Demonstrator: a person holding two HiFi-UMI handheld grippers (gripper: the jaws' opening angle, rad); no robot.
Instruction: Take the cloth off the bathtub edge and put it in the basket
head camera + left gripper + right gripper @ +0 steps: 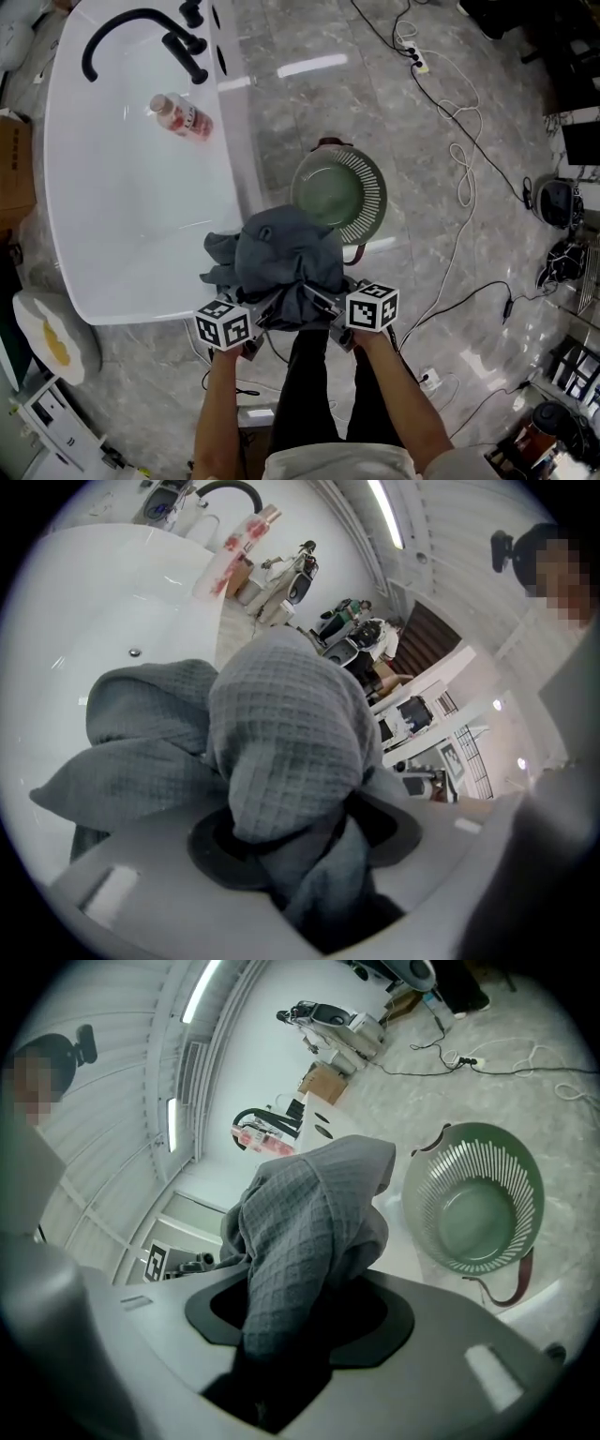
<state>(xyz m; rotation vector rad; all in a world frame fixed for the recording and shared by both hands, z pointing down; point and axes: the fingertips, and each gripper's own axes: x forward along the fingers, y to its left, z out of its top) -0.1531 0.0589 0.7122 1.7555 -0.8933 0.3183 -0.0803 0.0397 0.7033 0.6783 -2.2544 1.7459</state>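
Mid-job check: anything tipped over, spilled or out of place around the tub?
One thing: a bottle lies on its side inside the bathtub, near the faucet. No spill shows. The basket stands upright on the floor.

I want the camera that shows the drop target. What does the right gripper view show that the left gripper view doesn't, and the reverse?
Right gripper view only: the green basket, empty. Left gripper view only: the white inside of the bathtub, with a small round fitting. Both: the grey cloth, bunched and clamped in that view's own gripper, left gripper and right gripper alike.
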